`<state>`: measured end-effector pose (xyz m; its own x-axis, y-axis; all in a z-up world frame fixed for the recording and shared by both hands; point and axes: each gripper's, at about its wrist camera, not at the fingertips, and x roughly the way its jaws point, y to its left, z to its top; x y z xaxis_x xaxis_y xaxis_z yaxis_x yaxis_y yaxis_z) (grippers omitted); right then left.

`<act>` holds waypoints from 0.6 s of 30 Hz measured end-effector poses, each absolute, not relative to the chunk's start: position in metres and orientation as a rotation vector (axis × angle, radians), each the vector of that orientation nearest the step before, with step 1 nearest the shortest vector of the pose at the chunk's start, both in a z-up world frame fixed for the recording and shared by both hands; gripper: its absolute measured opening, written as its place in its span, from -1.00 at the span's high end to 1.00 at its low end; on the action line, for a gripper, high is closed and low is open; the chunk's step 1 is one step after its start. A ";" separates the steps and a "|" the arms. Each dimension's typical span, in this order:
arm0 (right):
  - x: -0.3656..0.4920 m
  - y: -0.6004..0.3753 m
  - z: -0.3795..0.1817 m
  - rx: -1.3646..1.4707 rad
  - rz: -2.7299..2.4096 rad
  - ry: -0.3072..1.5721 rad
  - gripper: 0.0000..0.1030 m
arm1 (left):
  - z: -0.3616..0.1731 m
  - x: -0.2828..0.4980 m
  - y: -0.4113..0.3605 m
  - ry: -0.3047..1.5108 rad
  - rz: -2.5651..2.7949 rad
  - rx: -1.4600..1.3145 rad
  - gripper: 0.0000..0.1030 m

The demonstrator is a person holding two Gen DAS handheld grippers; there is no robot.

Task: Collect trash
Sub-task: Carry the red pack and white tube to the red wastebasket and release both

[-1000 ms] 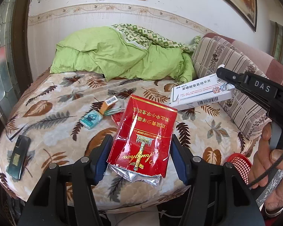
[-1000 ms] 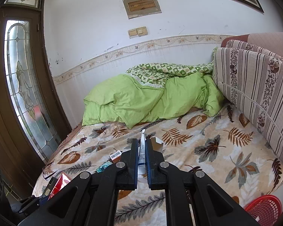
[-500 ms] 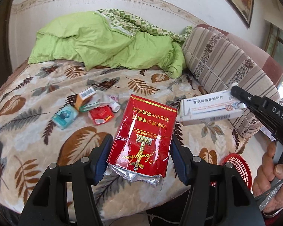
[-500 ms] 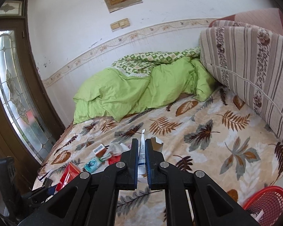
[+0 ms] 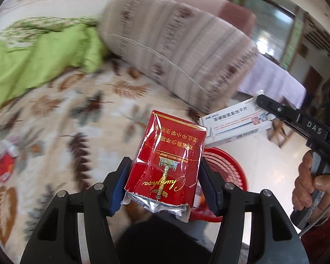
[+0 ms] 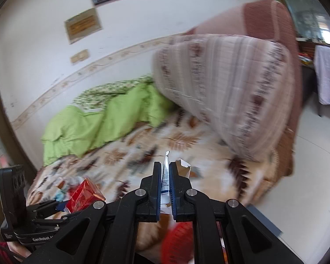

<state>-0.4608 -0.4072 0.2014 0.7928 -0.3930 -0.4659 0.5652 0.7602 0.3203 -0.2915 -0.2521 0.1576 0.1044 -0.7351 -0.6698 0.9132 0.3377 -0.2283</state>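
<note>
My left gripper is shut on a red cigarette pack with torn foil at its near end; the pack also shows in the right wrist view. My right gripper is shut on a flat white medicine box, seen edge-on; in the left wrist view the box shows its printed face. A red plastic basket stands on the floor by the bed, just below and behind the pack; it also shows, blurred, under the right gripper.
A leaf-print bed holds more small litter at the left edge. A green quilt and a striped cushion lie at the back. White tiled floor lies to the right.
Both grippers have swung right, away from the bed's middle, with their loads still held. The red basket has come into view beneath them. The frames are now motion-blurred.
</note>
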 end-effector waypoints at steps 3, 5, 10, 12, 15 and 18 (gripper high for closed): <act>-0.487 -0.422 0.185 0.500 -0.588 0.419 0.86 | 0.142 -0.321 -0.289 0.827 -1.299 0.334 -0.15; -0.497 -0.430 0.171 0.529 -0.602 0.450 0.86 | 0.129 -0.337 -0.311 0.863 -1.334 0.385 -0.20; -0.499 -0.441 0.142 0.584 -0.613 0.522 0.55 | 0.102 -0.353 -0.333 0.940 -1.322 0.436 -0.43; -0.501 -0.442 0.142 0.593 -0.601 0.512 0.55 | 0.105 -0.347 -0.324 0.938 -1.306 0.412 -0.43; -0.493 -0.436 0.147 0.567 -0.575 0.505 0.46 | 0.118 -0.329 -0.299 0.910 -1.261 0.374 -0.43; -0.473 -0.423 0.154 0.562 -0.502 0.499 0.28 | 0.133 -0.308 -0.269 0.880 -1.206 0.326 -0.43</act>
